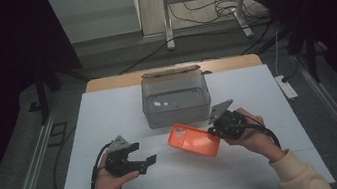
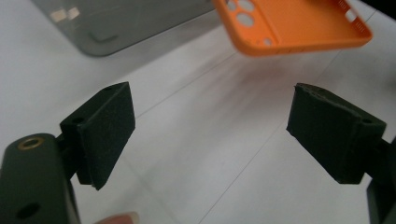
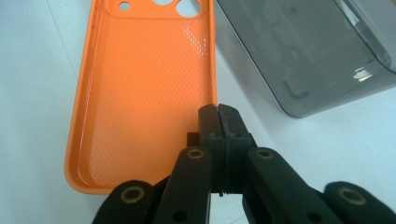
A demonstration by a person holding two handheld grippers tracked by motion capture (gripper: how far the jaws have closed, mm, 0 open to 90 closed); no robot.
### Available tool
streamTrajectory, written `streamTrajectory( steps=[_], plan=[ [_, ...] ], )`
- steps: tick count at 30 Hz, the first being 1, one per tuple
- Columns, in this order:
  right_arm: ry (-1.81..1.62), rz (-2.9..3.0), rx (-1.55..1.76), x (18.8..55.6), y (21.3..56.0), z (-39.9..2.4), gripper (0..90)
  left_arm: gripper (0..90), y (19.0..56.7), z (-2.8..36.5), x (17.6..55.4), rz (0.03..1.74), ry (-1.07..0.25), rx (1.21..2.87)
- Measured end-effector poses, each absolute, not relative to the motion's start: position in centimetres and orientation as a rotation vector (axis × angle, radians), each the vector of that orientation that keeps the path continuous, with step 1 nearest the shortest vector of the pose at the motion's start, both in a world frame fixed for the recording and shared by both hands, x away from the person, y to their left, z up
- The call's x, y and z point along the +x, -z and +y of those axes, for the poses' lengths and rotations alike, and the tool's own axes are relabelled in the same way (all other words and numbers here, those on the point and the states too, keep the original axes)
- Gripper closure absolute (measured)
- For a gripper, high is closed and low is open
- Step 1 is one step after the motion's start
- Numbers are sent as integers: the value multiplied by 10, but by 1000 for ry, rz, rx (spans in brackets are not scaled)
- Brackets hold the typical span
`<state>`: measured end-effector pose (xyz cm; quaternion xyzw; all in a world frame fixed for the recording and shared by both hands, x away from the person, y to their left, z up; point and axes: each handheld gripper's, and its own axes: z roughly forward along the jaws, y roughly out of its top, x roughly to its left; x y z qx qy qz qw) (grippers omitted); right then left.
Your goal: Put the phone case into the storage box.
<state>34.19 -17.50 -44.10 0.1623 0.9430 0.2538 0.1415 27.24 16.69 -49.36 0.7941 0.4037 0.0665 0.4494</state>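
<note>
An orange phone case hangs tilted just above the white table top, inner side up, camera holes toward the box. My right gripper is shut on the case's right long edge; in the right gripper view the closed jaws pinch that rim beside the case. My left gripper stands open at the front left, jaws pointing toward the case. Its pads are far apart with nothing between them, and the case floats beyond them.
A clear grey plastic box with its lid tipped back stands at the table's middle rear, close behind the case. It also appears as the grey box and the box corner. A white power strip lies off the table's right edge.
</note>
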Motion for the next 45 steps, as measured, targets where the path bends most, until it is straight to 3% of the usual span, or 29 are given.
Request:
streamTrajectory(
  steps=[15,31,45],
  plan=[
    [-738,2719,459,341,441,-174,893,150,475,131,307,969,-122,1997],
    [-733,2720,456,340,440,-174,893,165,483,105,333,967,-15,2059],
    [-728,2717,442,339,441,-173,892,201,489,93,344,979,-12,2065]
  ],
)
